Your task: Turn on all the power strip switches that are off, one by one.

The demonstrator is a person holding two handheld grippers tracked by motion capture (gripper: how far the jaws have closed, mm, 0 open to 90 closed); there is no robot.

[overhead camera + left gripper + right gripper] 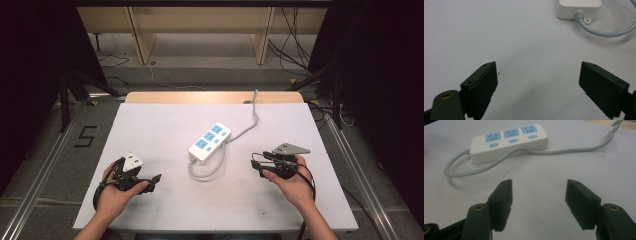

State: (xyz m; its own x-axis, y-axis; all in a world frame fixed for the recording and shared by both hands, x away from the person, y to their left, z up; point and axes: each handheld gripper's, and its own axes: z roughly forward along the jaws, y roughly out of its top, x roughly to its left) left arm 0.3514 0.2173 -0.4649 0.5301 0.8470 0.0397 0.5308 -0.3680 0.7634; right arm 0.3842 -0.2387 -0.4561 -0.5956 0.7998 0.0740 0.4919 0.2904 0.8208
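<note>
The power strip (210, 142) lies mid-worktop (150, 125) untouched between your left claw (150, 181) and right claw (257, 164), both spread and empty, so probably reach inward next.

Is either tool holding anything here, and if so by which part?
Nothing is held. Both the left tool and right tool are open over bare table; the power strip lies untouched.

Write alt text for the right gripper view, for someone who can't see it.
A white power strip with three blue sockets lies on a white table, its grey cable looping from one end and trailing along its side and off to the upper right. In the foreground, the right tool holds its two black jaws open and empty.
</note>
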